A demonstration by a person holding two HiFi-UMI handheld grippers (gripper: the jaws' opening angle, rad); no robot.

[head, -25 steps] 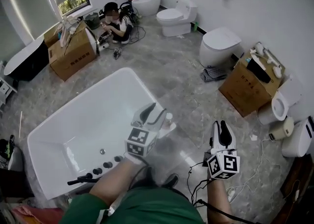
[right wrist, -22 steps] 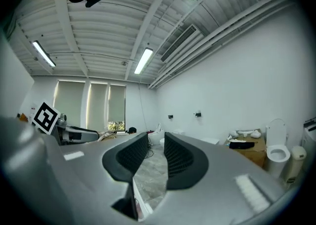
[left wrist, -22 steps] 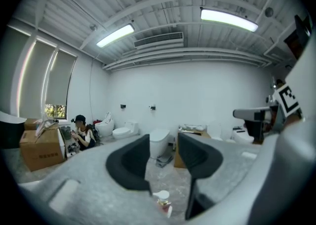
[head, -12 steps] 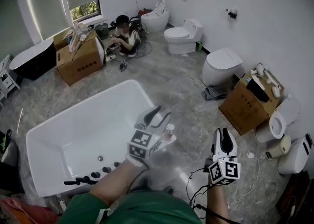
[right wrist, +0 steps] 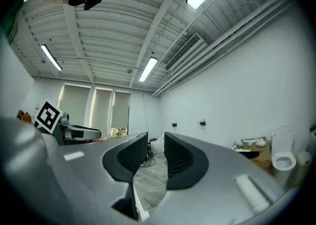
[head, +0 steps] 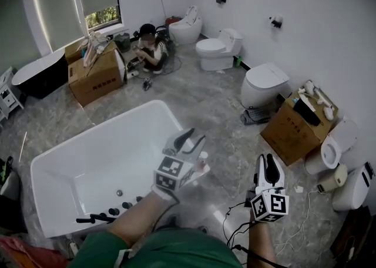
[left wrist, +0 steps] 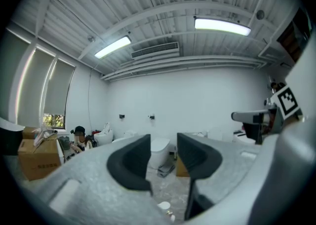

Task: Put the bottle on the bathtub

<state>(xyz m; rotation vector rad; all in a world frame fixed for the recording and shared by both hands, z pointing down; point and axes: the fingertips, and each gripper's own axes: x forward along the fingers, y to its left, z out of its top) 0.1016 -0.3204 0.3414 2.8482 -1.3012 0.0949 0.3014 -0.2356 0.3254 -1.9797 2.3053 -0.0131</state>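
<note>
Change: Over the last second your left gripper [head: 189, 139] has lifted slightly off the bottle [head: 202, 157]. The bottle has stayed at the near right corner of the bathtub [head: 100, 131], and your head view has pulled back.
Meaning for task: The bottle appears to stand on the tub's corner rim, free of the jaws, so the placing looks done or nearly done. You should confirm that it sits steady.
Bottle position: It stands upright, just beside and below your left gripper. The left gripper view shows its cap [left wrist: 164, 206] under the jaw gap, not inside it.
Left gripper: The jaws stand moderately apart. You hold nothing, and only floor and a toilet [left wrist: 159, 150] show between the pads.
Right gripper: Your right gripper [head: 267, 164] is low at your right side, well apart from the tub. Its jaws stand at a narrow gap with only bare floor between them. It touches nothing.
Risk: The bottle stands close to the rim's outer edge, so a careless withdrawal could knock it to the floor.
</note>
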